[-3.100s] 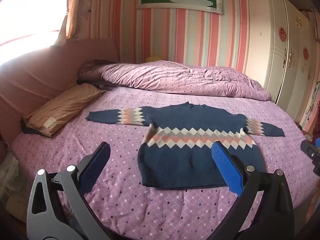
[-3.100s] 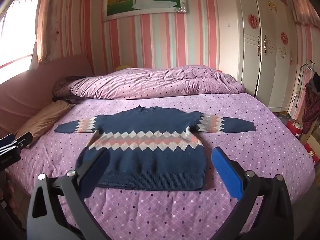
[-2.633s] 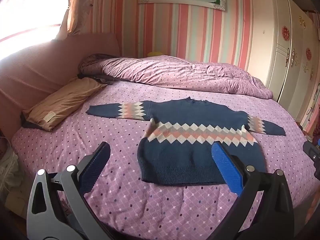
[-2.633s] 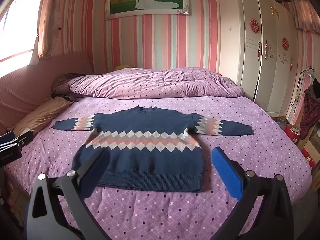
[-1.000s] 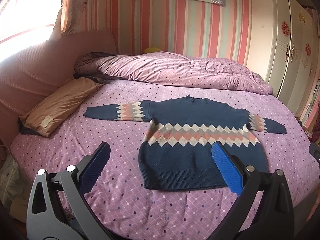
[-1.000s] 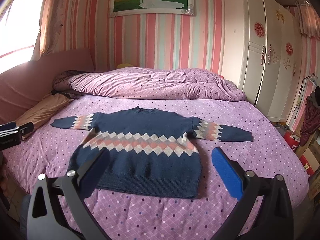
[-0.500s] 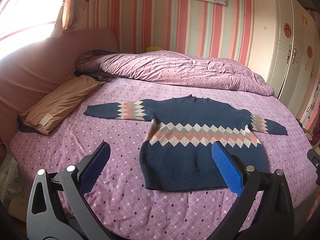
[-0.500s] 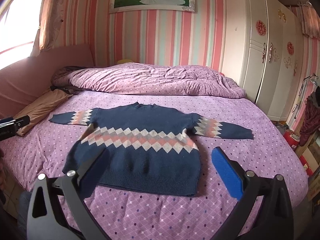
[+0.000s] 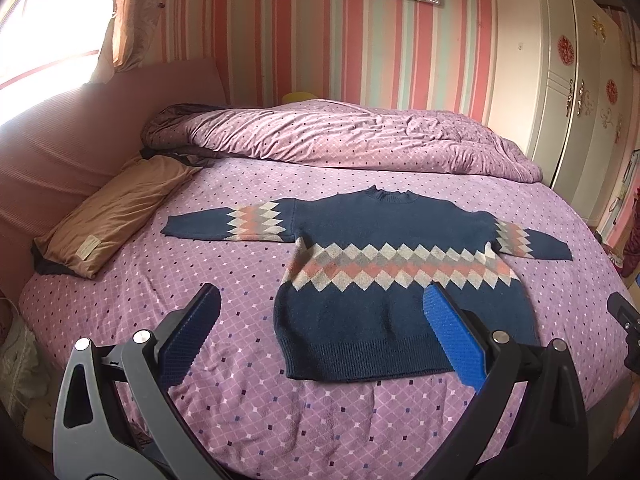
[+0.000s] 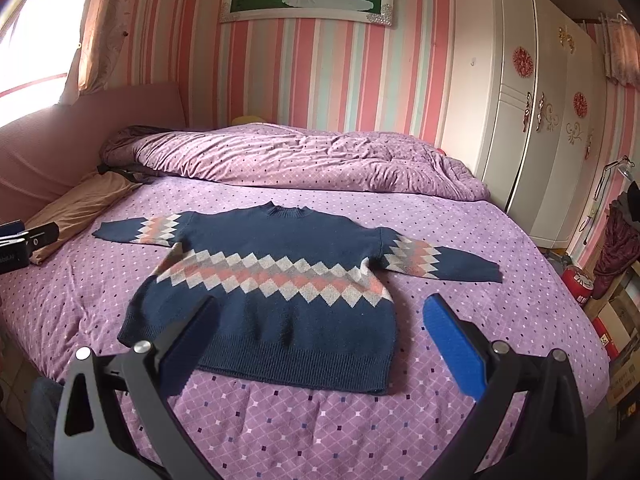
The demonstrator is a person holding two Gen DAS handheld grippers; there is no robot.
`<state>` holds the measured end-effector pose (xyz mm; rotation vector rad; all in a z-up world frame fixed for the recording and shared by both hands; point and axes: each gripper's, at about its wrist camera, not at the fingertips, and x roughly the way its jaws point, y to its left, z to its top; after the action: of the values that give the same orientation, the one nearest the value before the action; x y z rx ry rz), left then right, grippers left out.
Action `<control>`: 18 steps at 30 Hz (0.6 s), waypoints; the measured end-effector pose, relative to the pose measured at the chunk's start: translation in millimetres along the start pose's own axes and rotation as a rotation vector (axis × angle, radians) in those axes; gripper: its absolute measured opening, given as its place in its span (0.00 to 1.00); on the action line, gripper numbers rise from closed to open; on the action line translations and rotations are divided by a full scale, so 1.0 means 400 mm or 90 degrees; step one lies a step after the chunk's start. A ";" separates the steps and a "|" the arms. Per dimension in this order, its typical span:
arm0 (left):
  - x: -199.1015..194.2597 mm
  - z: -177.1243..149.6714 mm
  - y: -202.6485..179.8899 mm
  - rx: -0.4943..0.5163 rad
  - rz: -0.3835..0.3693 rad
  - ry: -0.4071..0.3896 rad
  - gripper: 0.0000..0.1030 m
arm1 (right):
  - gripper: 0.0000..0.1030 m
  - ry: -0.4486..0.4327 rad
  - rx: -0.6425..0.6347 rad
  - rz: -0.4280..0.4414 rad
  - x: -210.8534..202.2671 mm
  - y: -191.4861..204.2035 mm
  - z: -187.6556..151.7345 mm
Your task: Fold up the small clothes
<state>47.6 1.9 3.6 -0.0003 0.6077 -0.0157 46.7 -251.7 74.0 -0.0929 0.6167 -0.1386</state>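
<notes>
A small navy sweater point(image 9: 384, 236) with a pink, grey and cream diamond band lies flat, face up, on the purple dotted bed point(image 9: 200, 280), both sleeves spread out sideways. It also shows in the right wrist view point(image 10: 280, 280). My left gripper point(image 9: 320, 320) is open and empty, held above the bed's front edge near the hem's left part. My right gripper point(image 10: 320, 324) is open and empty, held above the hem's right part. Neither touches the sweater.
A rumpled purple duvet point(image 9: 352, 140) lies across the back of the bed. A tan pillow point(image 9: 116, 212) sits at the left by the pink headboard point(image 9: 60, 140). A white wardrobe point(image 10: 532, 120) stands at the right. Boxes and clutter point(image 10: 616, 300) are on the floor.
Both grippers have drifted slightly closer over the bed, so the sweater looks a little larger. The sweater has not moved. Both grippers stay open.
</notes>
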 end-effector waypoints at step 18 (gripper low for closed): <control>0.034 -0.017 -0.005 -0.022 0.024 -0.027 0.97 | 0.99 0.039 -0.008 0.060 0.060 -0.019 0.023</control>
<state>54.9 -0.2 -9.6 -0.0226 0.5647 0.0314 70.8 -262.5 68.6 -0.0721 0.6824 -0.0457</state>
